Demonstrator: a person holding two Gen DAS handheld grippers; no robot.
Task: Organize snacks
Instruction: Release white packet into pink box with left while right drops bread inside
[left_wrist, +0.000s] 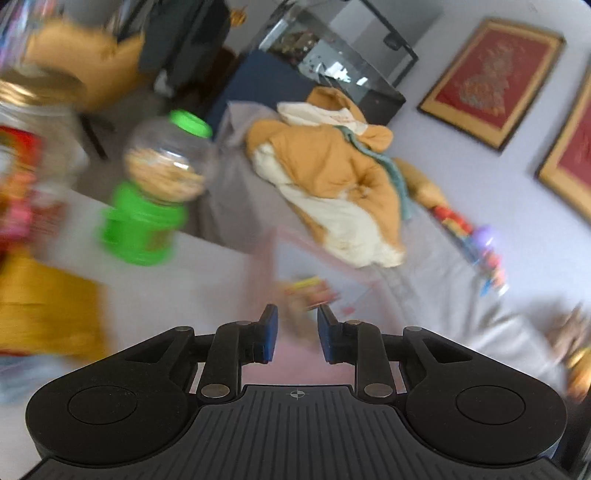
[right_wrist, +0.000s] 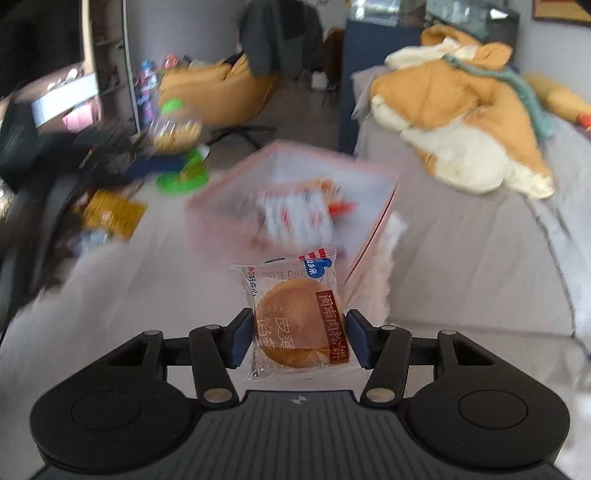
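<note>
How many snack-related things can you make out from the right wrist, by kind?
Wrapped pastry, clamped in the right gripper: 1
Green-capped jar: 1
Yellow packet: 1
Pink bin, contents too blurred to count: 1
Total: 4

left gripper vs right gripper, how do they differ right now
The right gripper has its jaws closed on a clear-wrapped round pastry; the left gripper holds nothing. The left gripper's jaws stand narrowly apart, while the right gripper's sit wider, spread by the pastry. The left gripper looks over blurred snacks in a pink bin; the right gripper faces that bin from farther back. Both have blue pads on black fingers.
</note>
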